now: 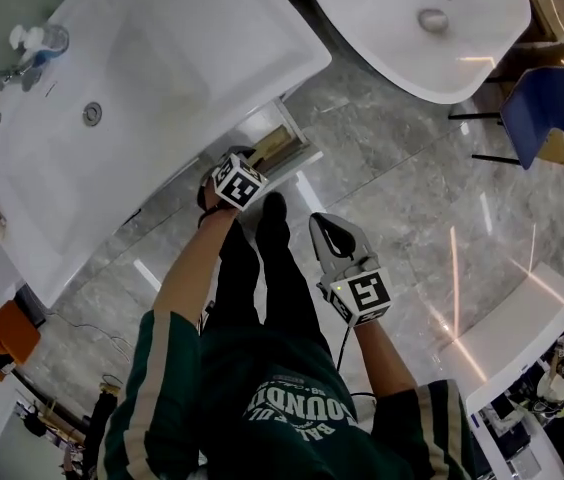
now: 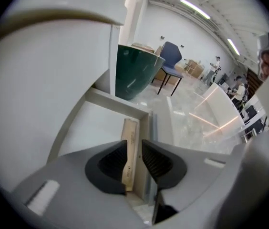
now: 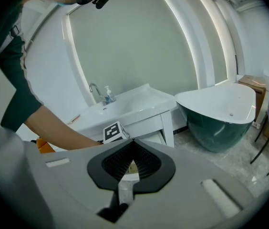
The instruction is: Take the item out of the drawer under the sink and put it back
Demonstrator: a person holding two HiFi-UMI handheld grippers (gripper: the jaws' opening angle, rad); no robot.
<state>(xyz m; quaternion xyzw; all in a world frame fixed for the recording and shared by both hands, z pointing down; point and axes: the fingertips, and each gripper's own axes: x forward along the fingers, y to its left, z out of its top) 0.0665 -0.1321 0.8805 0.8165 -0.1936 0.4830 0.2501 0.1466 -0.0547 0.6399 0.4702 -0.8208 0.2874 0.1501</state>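
Left gripper (image 2: 133,145): jaws apart by a narrow gap, astride a slim tan box (image 2: 130,133). Left pad close against the box's face; on the right, a clear sliver between pad and box. No clamp evident.

Box in the open drawer (image 2: 118,103) under the sink (image 1: 167,53), on edge, hard along the drawer's right wall, far end near the far corner. Bare white drawer bottom open to the box's left; almost no room to its right.

Right gripper (image 3: 132,144): jaws together at the tips, nothing between them. Held well apart from the drawer, above the marble floor (image 1: 392,178), aimed toward the sink cabinet.

Clearances: drawer out from the cabinet's front corner. Open floor beyond it toward the bathtub (image 3: 220,109). Blue chair (image 1: 552,108) farther off, past the tub. Person's dark-clad legs between the two grippers in the head view.

Obscured: box's lower end behind the left jaw. Print on the box too small to read. In the head view, left jaws covered by the marker cube and most of the drawer tucked beneath the sink's edge. Drawer's near end cut off by the gripper body in the left gripper view.
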